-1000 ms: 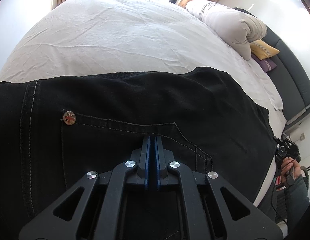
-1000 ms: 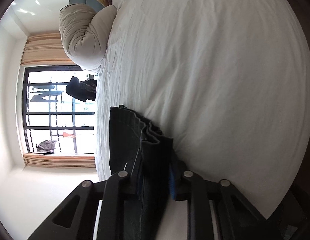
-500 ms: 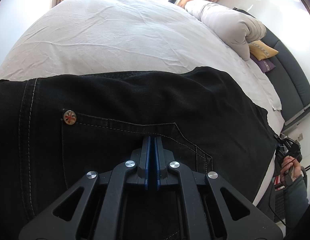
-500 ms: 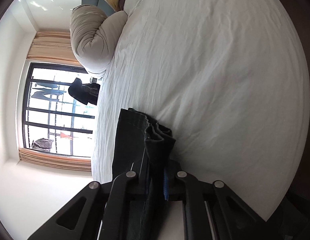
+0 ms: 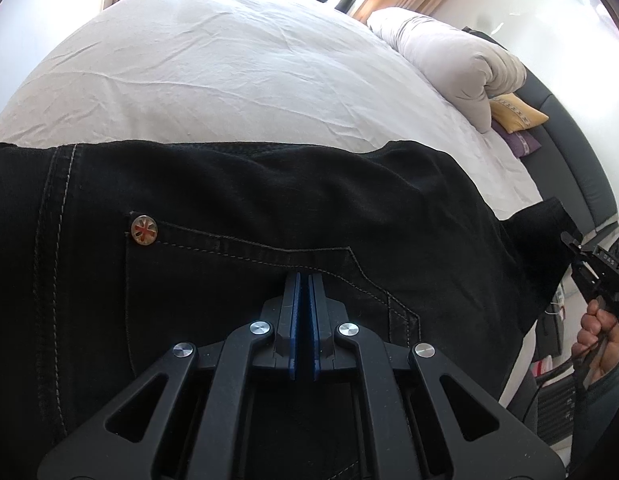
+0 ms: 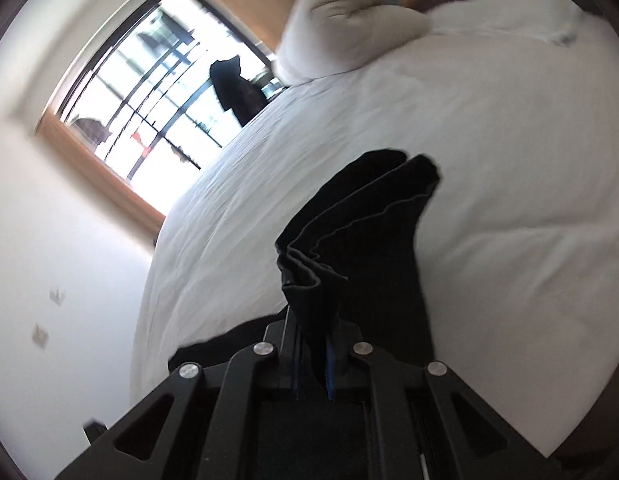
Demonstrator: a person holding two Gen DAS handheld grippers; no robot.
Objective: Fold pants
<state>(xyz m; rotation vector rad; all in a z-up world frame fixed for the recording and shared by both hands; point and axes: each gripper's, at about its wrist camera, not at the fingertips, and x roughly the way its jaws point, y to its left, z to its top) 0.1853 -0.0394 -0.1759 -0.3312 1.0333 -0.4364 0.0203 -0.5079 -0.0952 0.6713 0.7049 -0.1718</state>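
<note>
Two grippers, one garment: both clamps sat on the same black cloth
Bed (image 5: 237, 64): white sheet filled the upper half of the left wrist view, duvet roll (image 5: 449, 56) at upper right
Pants (image 5: 269, 216): black denim spread across the middle and lower frame, rivet (image 5: 144, 230) at centre left above the pocket seam
Leg hems (image 6: 349, 240): bunched layers stood up at frame centre in the right wrist view
Left gripper (image 5: 304, 280): blue pads pressed together over the pocket area; cloth between them could not be confirmed
Right gripper (image 6: 313, 320): pinching the hems
Risk: bunched layers might slip unevenly from the pinch, skewing the fold
</note>
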